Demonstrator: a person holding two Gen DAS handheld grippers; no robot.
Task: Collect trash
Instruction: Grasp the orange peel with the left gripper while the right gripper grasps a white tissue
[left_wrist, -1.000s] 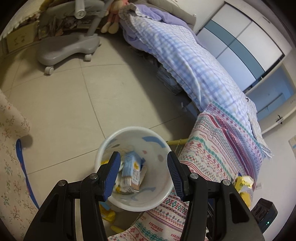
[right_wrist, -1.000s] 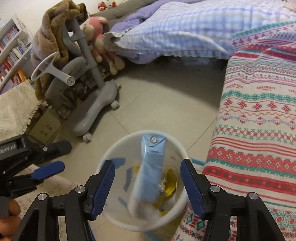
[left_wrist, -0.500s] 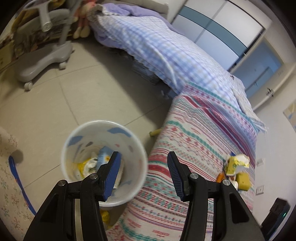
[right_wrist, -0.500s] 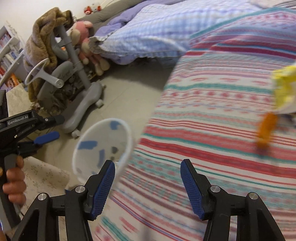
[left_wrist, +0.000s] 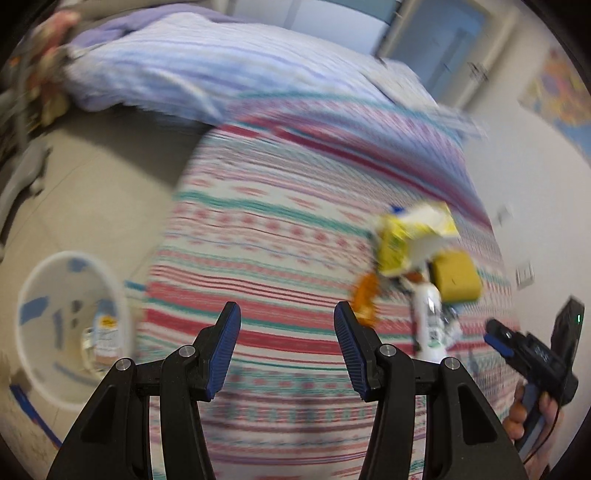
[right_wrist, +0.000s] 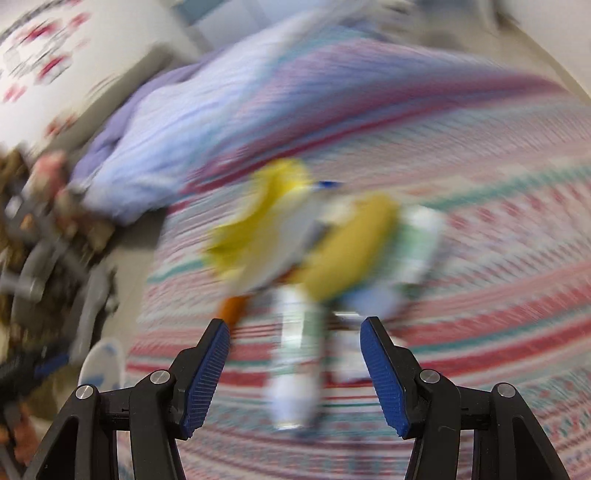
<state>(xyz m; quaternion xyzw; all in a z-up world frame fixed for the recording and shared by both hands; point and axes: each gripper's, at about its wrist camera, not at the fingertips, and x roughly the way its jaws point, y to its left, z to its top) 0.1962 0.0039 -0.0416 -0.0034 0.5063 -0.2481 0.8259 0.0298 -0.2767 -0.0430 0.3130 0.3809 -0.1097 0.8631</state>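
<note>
Down to the left of the left gripper (left_wrist: 287, 343), on the tiled floor (left_wrist: 92, 192), stands a white waste bin (left_wrist: 40, 354) with blue marks on its inner wall. Inside it lies a pale blue carton (left_wrist: 105, 332) with other scraps beneath, too blurred to name. The left gripper's fingers are spread wide with nothing between them, over a striped patterned blanket (left_wrist: 280, 221) on the bed. Ahead and to its right on that blanket sits a small heap of trash: a crumpled yellow wrapper (left_wrist: 410, 236), a yellow block (left_wrist: 456, 280) just beside it, an orange scrap (left_wrist: 365, 299), and a white tube-like bottle (left_wrist: 430, 325) nearest the gripper. Farther right, the right gripper (left_wrist: 496, 334) is seen held in a hand (left_wrist: 532, 417).

From the right wrist view, heavily blurred, the right gripper (right_wrist: 295, 365) is likewise wide open and empty, with the white bottle (right_wrist: 295, 362) lying just ahead between its fingers and the yellow wrapper (right_wrist: 258, 225) beyond. The bin's rim (right_wrist: 103, 362) shows low to its left.
</note>
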